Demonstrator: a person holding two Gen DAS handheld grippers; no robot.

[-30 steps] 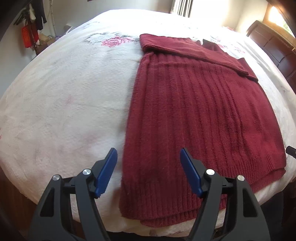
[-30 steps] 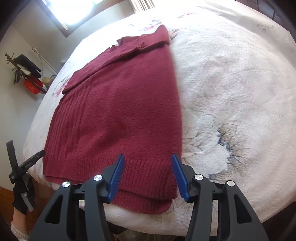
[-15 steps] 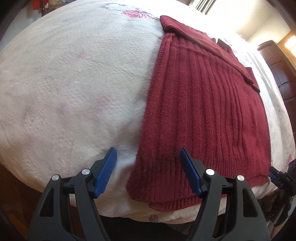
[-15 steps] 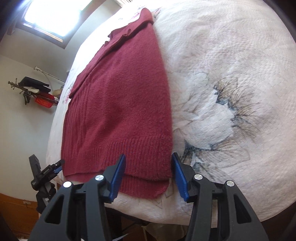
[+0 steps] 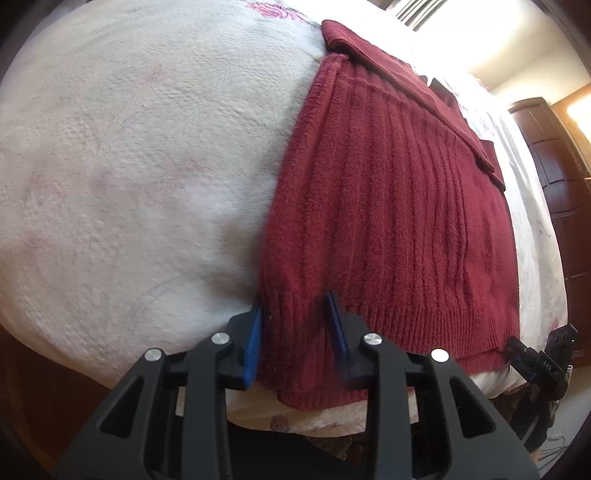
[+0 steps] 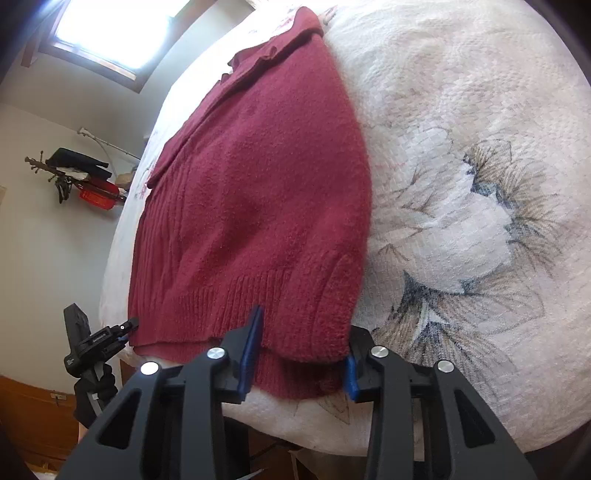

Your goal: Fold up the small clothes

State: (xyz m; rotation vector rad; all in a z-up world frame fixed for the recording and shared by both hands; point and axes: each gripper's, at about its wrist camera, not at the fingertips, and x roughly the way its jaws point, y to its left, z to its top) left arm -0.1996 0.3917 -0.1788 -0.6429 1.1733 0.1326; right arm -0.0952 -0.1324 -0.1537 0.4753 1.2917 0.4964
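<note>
A dark red knitted sweater [image 5: 388, 203] lies flat on the white floral bedspread [image 5: 129, 166], with its sleeves folded in across the top and its ribbed hem at the near edge. My left gripper [image 5: 295, 332] straddles the hem's left corner. Its jaws are half closed with the fabric between them, and one finger is blurred. In the right wrist view, my right gripper [image 6: 301, 350] straddles the right corner of the sweater [image 6: 258, 184]. Those jaws are still apart, and the hem bunches over the right finger.
The bedspread [image 6: 480, 147] curves down over the near bed edge under both grippers. A dark wooden wardrobe [image 5: 554, 166] stands at the right. On the left wall, below a bright window [image 6: 110, 29], hangs a rack with a red basket [image 6: 98, 194].
Both grippers have moved forward and down to the hem corners. The left jaws have narrowed to about half their gap around the fabric. The right jaws have narrowed slightly.
</note>
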